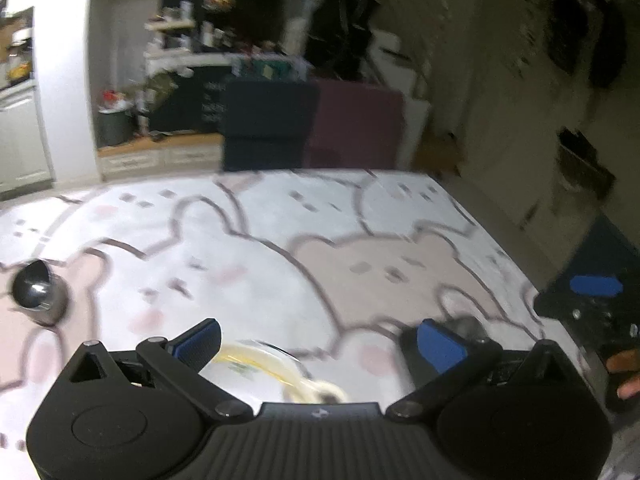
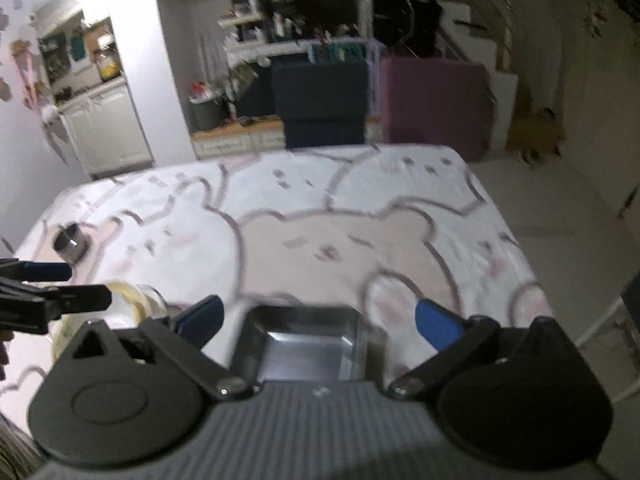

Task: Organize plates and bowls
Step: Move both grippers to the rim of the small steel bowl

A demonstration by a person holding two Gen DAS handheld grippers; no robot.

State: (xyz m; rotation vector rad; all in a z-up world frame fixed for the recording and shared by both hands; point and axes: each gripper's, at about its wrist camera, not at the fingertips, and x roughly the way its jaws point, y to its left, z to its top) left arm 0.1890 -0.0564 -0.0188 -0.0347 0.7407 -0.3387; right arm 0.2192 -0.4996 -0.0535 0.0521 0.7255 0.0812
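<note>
Although both views are blurred, the layout reads clearly enough to judge that the sorting has barely begun, since every dish in sight lies apart from the others on the bear-print tablecloth. Nearest the left gripper sits a white plate with a yellow rim, partly hidden under the tool, low between the spread blue pads; the jaws stand wide apart and grasp nothing, hovering just above the plate's near side. Well off to the left, near the table's edge, rests a small round steel bowl, untouched and alone. Under the right gripper lies a square steel dish, its shiny floor showing between fingers that are likewise spread wide and holding nothing; whether the pads touch its rim cannot be told. In the right wrist view the yellow-rimmed plate appears just to the left of the square dish, with the other tool reaching over it, and the round bowl is further back on the left. No stack or grouped pile shows anywhere, so nothing looks finished. What remains, by my reading, is everything: each piece needs to be gripped, lifted and gathered with its kind, and both tools seem poised for a first grasp on the pieces directly below them.
</note>
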